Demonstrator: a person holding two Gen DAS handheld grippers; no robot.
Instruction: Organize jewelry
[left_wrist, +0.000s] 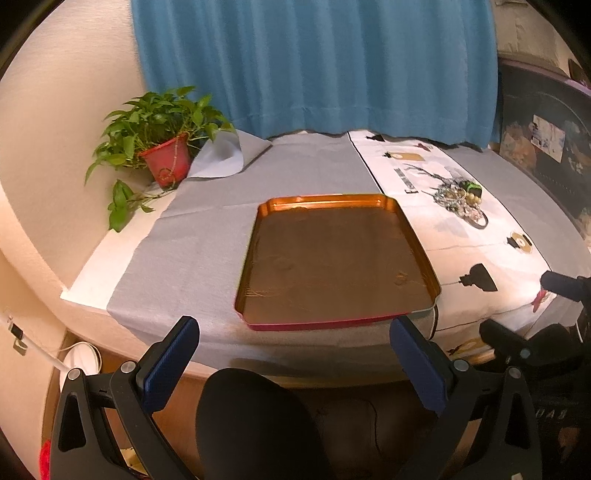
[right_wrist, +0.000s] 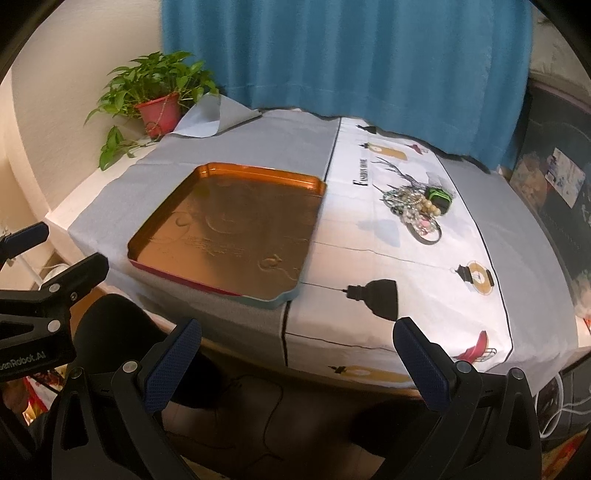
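A pile of jewelry with beads, chains and a small green box lies on the white printed cloth at the right; it also shows in the right wrist view. An empty orange tray sits on the grey cloth in the middle, and it shows in the right wrist view too. My left gripper is open and empty, held off the table's front edge before the tray. My right gripper is open and empty, off the front edge, well short of the jewelry.
A potted plant in a red pot stands at the back left. A blue curtain hangs behind the table. A dark cabinet stands at the right. The left gripper's body shows at the left of the right wrist view.
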